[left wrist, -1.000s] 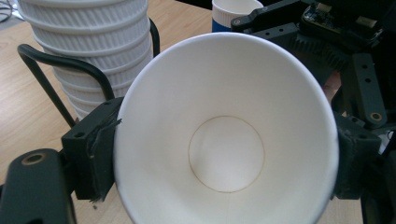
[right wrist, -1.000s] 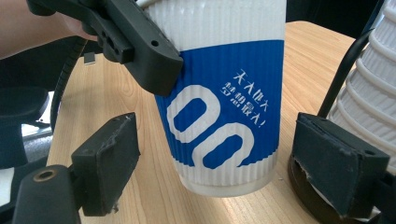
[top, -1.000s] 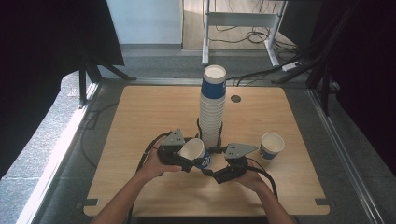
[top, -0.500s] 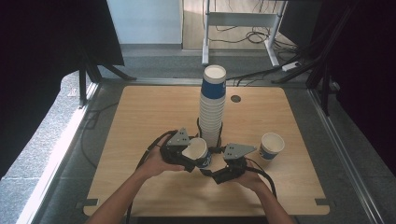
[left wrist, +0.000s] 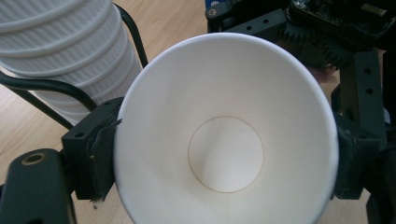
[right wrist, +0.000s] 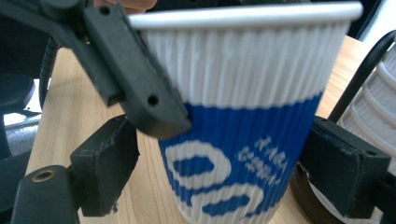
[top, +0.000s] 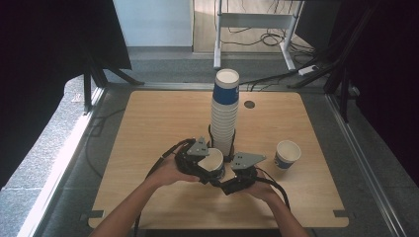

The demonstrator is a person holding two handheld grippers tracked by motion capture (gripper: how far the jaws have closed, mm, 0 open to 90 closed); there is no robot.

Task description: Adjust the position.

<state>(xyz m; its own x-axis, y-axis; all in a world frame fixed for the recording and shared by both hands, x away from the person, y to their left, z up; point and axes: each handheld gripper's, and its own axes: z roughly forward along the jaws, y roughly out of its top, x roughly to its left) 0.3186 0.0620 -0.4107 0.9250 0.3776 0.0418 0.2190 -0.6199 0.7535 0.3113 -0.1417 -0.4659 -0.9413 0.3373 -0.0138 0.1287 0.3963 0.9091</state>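
The held cup (right wrist: 243, 116) is ribbed white above and blue below, marked with white lettering; its inside is plain white. The counter (top: 158, 123) is pale wood.

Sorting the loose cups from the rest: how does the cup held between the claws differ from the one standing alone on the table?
The ribbed blue-and-white paper cup in the left claw is clamped at its sides, close to the tall stack of paper cups; the matching lone paper cup stands free, off to the right, untouched. Both are upright, open-mouthed and empty as far as visible.

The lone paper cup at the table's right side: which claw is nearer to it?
Right. The right claw sits just left of the lone paper cup; the left claw is farther left, clamping another cup.
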